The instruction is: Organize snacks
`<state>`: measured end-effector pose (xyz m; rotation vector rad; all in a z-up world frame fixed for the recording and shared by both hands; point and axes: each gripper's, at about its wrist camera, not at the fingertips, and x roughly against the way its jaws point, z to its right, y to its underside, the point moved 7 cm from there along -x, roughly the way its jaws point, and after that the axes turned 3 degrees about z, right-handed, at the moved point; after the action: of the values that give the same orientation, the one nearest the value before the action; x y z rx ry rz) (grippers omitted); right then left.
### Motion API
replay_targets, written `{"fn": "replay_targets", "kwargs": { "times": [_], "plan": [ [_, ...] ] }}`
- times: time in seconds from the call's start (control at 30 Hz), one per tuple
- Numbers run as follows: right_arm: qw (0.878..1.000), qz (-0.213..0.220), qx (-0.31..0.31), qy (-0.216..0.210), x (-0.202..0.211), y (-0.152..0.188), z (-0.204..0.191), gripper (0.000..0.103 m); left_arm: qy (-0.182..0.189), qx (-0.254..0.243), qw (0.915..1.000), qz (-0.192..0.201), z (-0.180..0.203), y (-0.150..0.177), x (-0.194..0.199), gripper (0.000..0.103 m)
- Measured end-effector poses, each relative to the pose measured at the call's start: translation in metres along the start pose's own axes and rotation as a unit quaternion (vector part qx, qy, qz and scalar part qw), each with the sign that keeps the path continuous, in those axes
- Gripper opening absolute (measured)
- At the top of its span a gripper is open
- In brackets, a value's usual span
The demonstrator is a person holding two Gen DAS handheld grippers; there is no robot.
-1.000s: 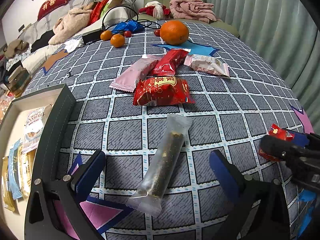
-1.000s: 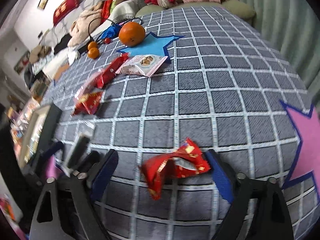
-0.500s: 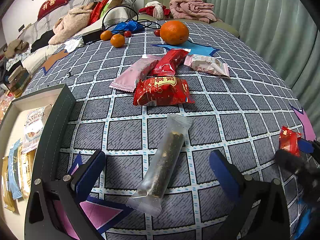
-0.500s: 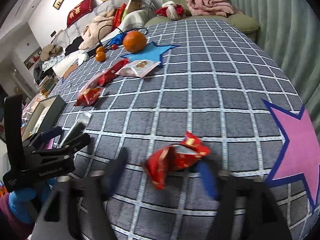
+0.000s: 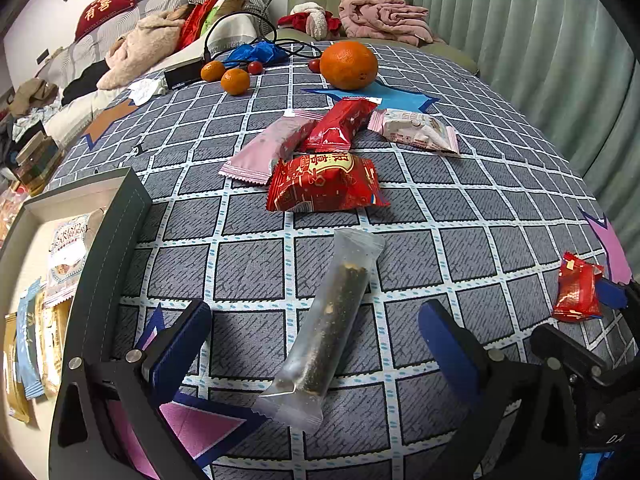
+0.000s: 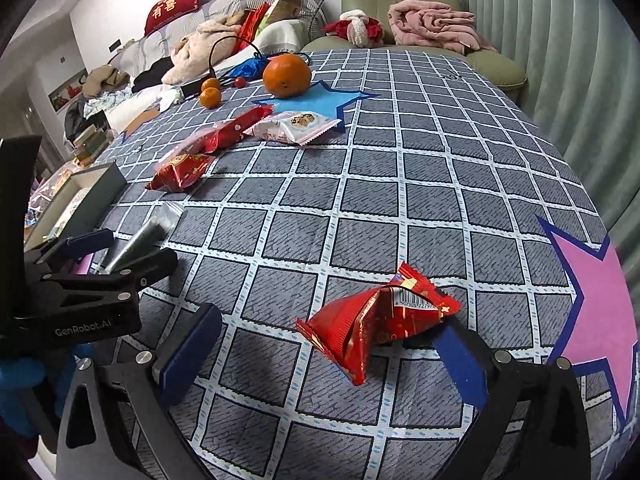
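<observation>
The desk (image 5: pixel 460 216) wears a grey checked cloth with big stars on it. At its left edge sits a dark box (image 5: pixel 104 248) with snack packets inside.

Far off on the desk rests a big orange (image 5: pixel 349 65) on a blue star (image 5: pixel 400 98), with two small oranges (image 5: pixel 226 76) to its left.

In the middle lie four snacks close together: a pink packet (image 5: pixel 268 148), a long red packet (image 5: pixel 340 124) lying partly over it, a pale cookie packet (image 5: pixel 416 130) to the right, and a wide red packet with gold letters (image 5: pixel 324 182) nearest of the group.

The left gripper (image 5: pixel 316 340) has its jaws wide apart. A long clear snack bar (image 5: pixel 328 328) lies flat on the cloth between them, and the blue pads do not touch it.

The right gripper (image 6: pixel 328 356) has just been opening its jaws, and they now stand wide. A small crumpled red snack packet (image 6: pixel 376 320) lies on the cloth between them. It sits close to the right pad and well apart from the left one, and I cannot tell if the right pad touches it. A pink star (image 6: pixel 596 300) is just to its right.
</observation>
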<state>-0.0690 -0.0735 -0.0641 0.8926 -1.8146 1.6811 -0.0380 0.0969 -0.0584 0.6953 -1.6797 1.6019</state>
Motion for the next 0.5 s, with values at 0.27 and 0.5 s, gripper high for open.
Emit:
{"fn": "replay_targets", "kwargs": {
  "times": [0.27, 0.5],
  "plan": [
    [1.000, -0.003, 0.006, 0.006, -0.0017, 0.0007, -0.0017, 0.103, 0.000, 0.000, 1.0000, 0.000, -0.0004, -0.0004, -0.0001, 0.103],
    [1.000, -0.009, 0.019, 0.021, -0.0046, 0.0012, -0.0034, 0.103, 0.000, 0.000, 1.0000, 0.000, -0.0006, -0.0003, 0.0001, 0.103]
  ]
}}
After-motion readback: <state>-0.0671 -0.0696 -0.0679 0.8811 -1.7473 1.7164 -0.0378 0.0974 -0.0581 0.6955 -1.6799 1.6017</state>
